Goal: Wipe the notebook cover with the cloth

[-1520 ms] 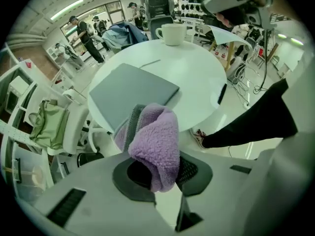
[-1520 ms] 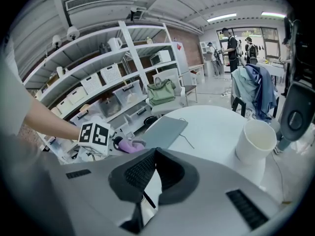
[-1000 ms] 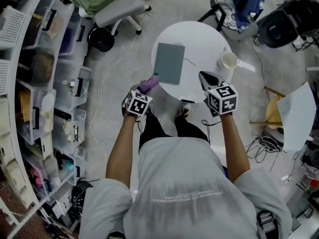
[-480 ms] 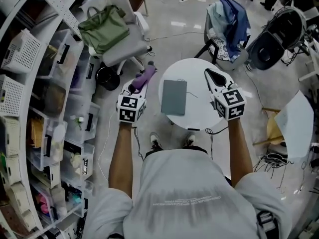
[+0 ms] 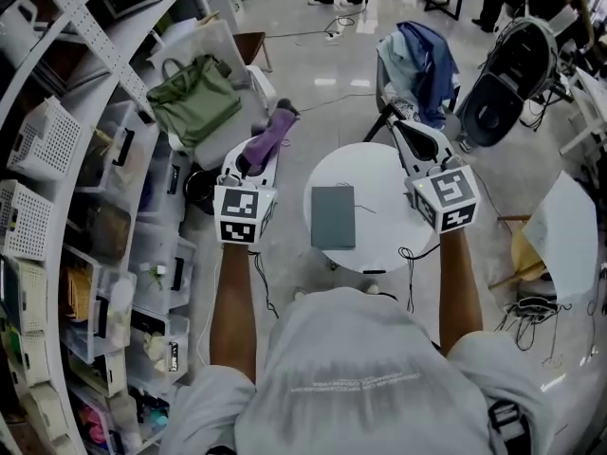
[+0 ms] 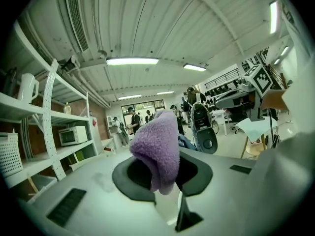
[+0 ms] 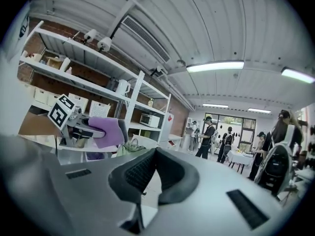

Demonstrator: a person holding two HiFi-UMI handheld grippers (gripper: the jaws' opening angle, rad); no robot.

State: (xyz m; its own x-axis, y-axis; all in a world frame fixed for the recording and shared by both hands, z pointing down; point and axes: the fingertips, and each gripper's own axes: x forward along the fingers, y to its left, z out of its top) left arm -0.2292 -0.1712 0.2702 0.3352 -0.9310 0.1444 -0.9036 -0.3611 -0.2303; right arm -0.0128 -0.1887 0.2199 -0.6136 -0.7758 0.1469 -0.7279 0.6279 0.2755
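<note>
Overhead look down on a person with a gripper in each hand, both held up high and roughly level above a small round white table (image 5: 391,218). Grey-green notebook (image 5: 333,216) flat on that table, on its left part, long axis running straight away from the person. Left gripper (image 5: 258,159) out past the table's left edge, over the floor rather than over the notebook, jaws clamped on a fuzzy purple cloth (image 6: 158,146) bulging ahead of the pads and drooping between them. Right gripper (image 5: 405,140) near the table's far right rim in the overhead view, jaws pressed together with nothing between them. Notebook between the two grippers, lower than both, and a little back toward the person from the jaw tips; about equally near to each. Both gripper views aimed out across the room at ceiling lights and shelving, with no notebook in either, so neither tool pointed at it. Likely need for the coming move: left gripper tipped downward and swung to its own right, inward over the table, cloth lowered onto the cover, then strokes along the notebook's long axis. Right gripper reasonably placed to steady the notebook's right edge if wanted.
</note>
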